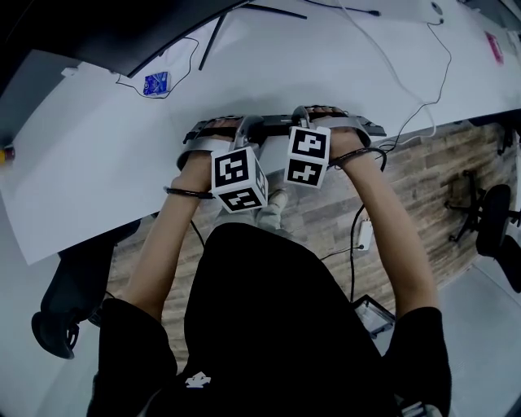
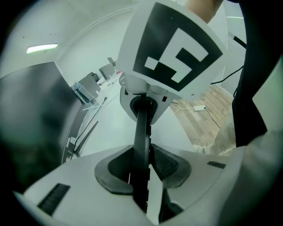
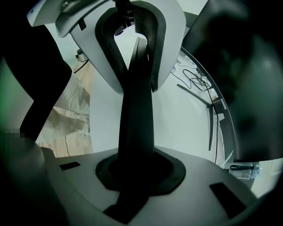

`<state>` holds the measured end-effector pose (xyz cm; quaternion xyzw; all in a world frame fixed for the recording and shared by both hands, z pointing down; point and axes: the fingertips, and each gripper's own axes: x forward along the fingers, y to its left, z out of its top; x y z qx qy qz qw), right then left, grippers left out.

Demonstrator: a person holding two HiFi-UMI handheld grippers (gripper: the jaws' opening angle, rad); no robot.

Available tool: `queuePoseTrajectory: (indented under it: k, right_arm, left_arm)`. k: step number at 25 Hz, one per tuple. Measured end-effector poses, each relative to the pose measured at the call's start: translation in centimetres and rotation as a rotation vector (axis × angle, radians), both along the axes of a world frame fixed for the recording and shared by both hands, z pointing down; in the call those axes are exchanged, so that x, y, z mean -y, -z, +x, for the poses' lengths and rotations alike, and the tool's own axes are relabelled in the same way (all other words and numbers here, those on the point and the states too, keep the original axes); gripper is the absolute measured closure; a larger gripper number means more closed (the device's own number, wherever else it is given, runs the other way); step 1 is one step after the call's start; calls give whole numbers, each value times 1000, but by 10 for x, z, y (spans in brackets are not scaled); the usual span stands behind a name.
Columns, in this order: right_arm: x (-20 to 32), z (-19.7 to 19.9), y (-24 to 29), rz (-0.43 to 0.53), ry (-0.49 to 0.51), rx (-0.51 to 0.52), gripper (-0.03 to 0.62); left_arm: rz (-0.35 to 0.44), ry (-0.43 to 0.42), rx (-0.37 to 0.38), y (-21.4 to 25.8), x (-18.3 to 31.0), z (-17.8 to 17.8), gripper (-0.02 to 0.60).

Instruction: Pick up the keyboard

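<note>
The keyboard (image 1: 370, 128) is a thin dark slab at the front edge of the white table (image 1: 98, 163), mostly hidden behind the hands and marker cubes. My left gripper (image 1: 218, 137) grips its left part and my right gripper (image 1: 326, 122) its right part. In the left gripper view the keyboard (image 2: 142, 141) runs edge-on between the pads, and my left gripper (image 2: 143, 167) is shut on it. The right gripper view shows the same dark edge (image 3: 136, 119) clamped by my right gripper (image 3: 139, 173). Each view shows the other gripper's jaws further along the keyboard.
A dark curved monitor (image 1: 122, 24) stands at the back left with black cables (image 1: 244, 12) beside it. A small blue card (image 1: 155, 83) lies on the table. On the wooden floor below are a power strip (image 1: 364, 236) and an office chair (image 1: 495, 218).
</note>
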<state>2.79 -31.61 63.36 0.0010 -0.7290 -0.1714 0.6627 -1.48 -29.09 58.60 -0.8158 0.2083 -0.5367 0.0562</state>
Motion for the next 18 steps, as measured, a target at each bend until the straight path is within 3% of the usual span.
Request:
queuePoseTrajectory:
  k: [5,12,18]
  right_arm:
    - [-4,3,1,-4,-4,-6,523]
    - [-10,11,7,-2,-57,-1,523]
    - [-18,19,24,22,-116,40,523]
  left_arm:
    - [11,9,7,15,-8,-2,471]
    - [99,53,-22,48,-16,-5,476]
    - [201,123,-81,80,-26,-10,566]
